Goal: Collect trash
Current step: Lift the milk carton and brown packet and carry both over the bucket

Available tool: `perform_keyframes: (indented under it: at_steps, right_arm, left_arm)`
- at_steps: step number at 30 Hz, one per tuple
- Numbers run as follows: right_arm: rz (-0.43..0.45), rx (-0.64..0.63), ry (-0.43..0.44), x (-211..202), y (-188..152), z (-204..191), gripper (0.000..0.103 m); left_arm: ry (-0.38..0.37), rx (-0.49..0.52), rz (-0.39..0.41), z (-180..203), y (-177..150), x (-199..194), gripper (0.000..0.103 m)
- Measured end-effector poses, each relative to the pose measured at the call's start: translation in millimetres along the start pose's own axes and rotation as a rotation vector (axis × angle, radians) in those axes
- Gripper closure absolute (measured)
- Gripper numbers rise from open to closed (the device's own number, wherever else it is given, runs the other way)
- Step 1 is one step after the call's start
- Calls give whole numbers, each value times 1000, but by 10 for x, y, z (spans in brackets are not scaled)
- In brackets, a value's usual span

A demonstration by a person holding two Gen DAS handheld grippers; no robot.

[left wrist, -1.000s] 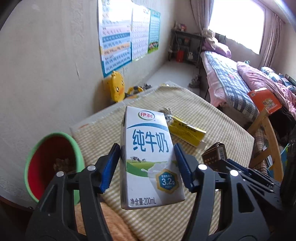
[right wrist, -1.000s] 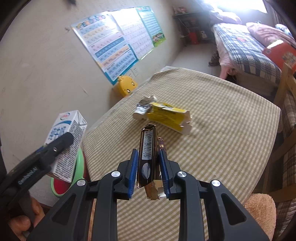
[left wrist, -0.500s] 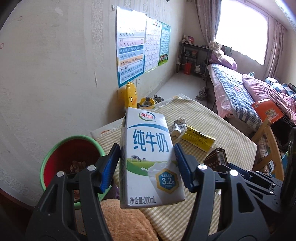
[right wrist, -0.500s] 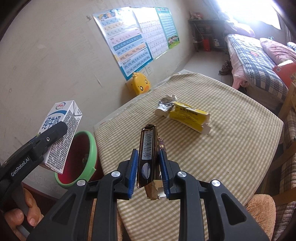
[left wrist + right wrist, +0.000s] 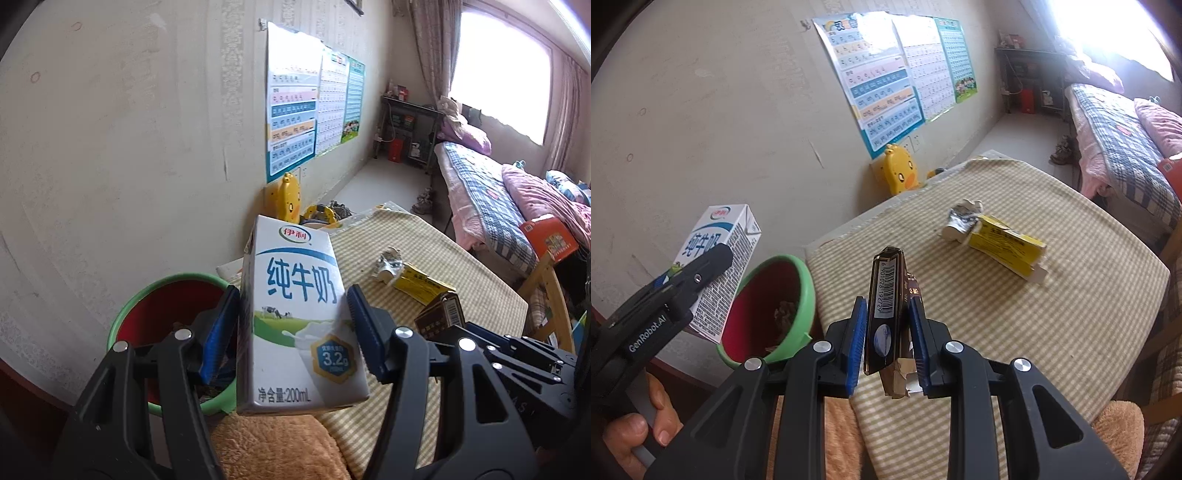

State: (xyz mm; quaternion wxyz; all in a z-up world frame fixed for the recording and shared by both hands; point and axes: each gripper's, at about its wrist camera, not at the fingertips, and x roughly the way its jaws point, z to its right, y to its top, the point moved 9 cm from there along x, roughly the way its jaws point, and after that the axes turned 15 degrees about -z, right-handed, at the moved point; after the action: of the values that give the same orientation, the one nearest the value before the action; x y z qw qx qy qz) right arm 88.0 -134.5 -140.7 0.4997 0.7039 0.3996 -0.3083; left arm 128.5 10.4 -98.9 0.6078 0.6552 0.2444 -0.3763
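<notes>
- Milk carton (image 5: pixel 295 321) sits mid-frame, clamped upright in the left gripper (image 5: pixel 293 330), just above the green bin's (image 5: pixel 162 284) rim.
- Dark box (image 5: pixel 886 314) is pinched tight in the right gripper (image 5: pixel 888 343), at lower middle.
- Next, I think: drop both in the bin.
- Yellow box (image 5: pixel 1008 245) waits farther back on the tabletop (image 5: pixel 1071 332).

Across the right half of my right-wrist view spreads the table (image 5: pixel 1052 314), covered in yellow-checked cloth. On it, upper right, lie a yellow box (image 5: pixel 1008 245) and crumpled foil wrapper (image 5: pixel 962 218), touching.
</notes>
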Motion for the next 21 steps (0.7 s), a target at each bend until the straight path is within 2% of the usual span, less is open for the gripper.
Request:
perform_keyframes:
  at_steps: [21]
  right_arm:
    - [-22,-120,47,230,229,-633,80]
  left_arm:
    - [75,-119,-13,-716,-37,71,47]
